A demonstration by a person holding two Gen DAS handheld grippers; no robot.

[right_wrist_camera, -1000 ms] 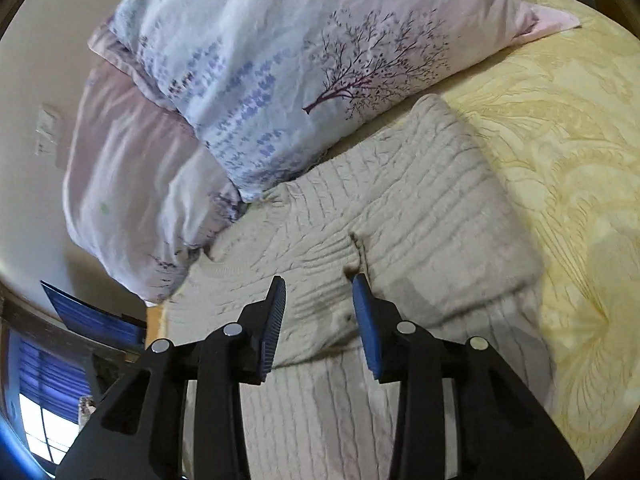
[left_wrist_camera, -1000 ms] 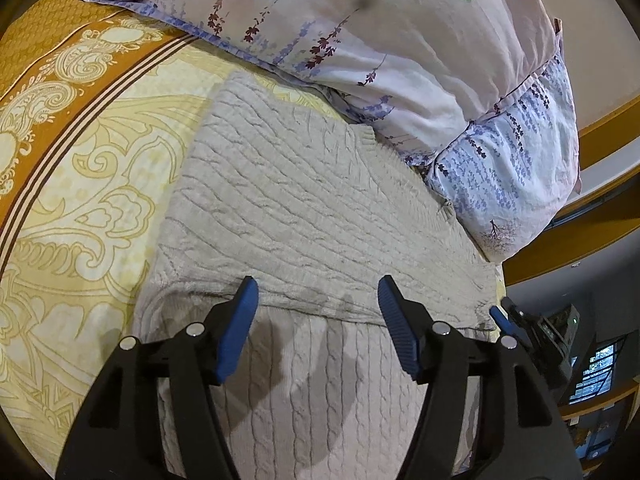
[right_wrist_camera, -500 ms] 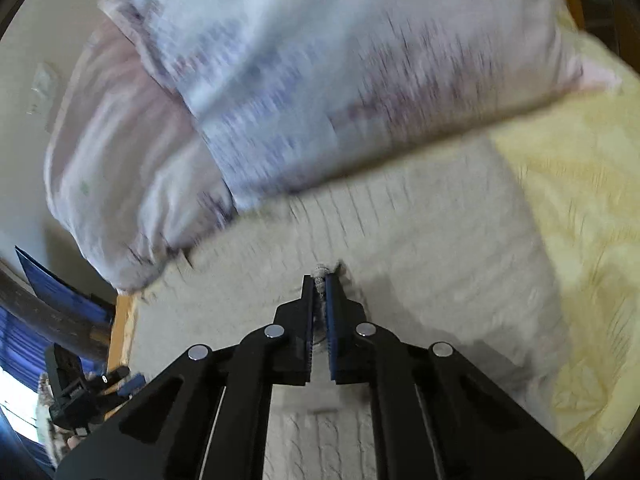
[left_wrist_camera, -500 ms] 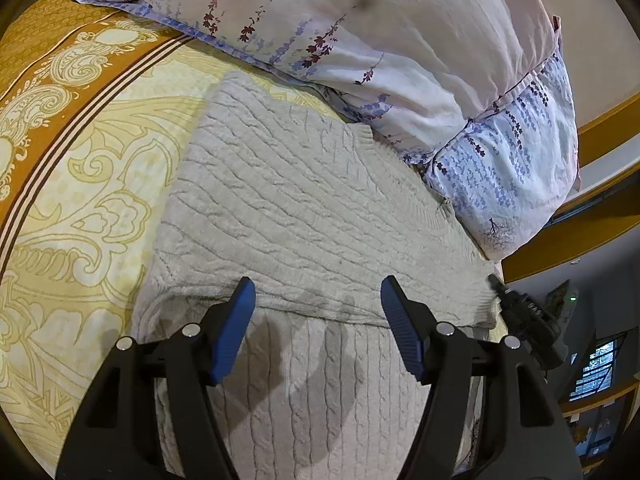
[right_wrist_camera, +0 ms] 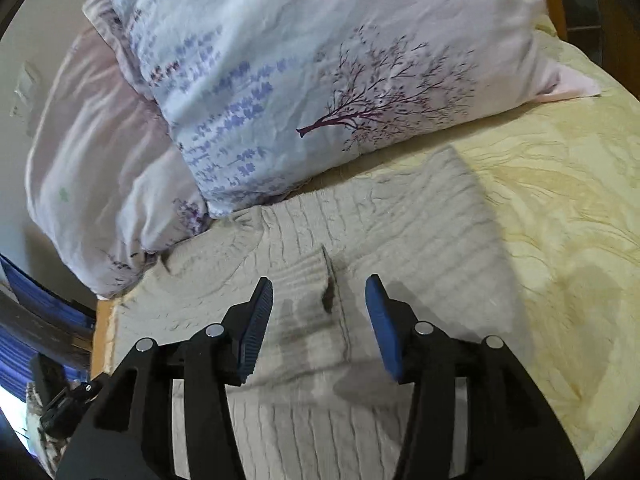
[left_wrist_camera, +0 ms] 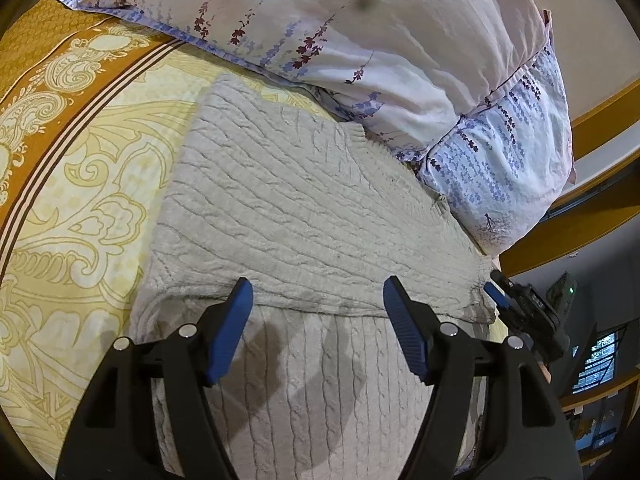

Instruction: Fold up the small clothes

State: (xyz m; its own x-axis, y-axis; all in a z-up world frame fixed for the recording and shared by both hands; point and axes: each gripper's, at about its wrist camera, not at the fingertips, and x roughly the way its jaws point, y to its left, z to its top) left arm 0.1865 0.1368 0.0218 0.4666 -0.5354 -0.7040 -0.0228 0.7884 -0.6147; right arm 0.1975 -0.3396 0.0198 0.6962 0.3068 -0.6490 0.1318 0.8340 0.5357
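Observation:
A cream cable-knit sweater (left_wrist_camera: 288,208) lies flat on the bed, its upper part folded over the lower part along a straight edge. Just above that fold edge hovers my left gripper (left_wrist_camera: 318,296), its jaws wide and opening slightly, with nothing between the blue pads. The same sweater (right_wrist_camera: 400,240) fills the middle of the right wrist view, with a small raised ridge of knit at its centre. My right gripper (right_wrist_camera: 320,292) stands over that ridge; its jaws are opening and the pads do not touch the cloth. The right gripper (left_wrist_camera: 494,294) also shows at the sweater's right corner.
Two floral pillows (left_wrist_camera: 360,40) (right_wrist_camera: 320,80) lie against the sweater's far edge. Around the sweater spreads a yellow patterned bedspread (left_wrist_camera: 80,200) (right_wrist_camera: 560,220) with an ochre border (left_wrist_camera: 48,52). A wooden bed frame (left_wrist_camera: 600,120) runs along the right, with dark room clutter beyond it.
My right gripper shut on a pinch of knit half a second ago and has now let it go and opened. The left gripper widened slightly without moving.

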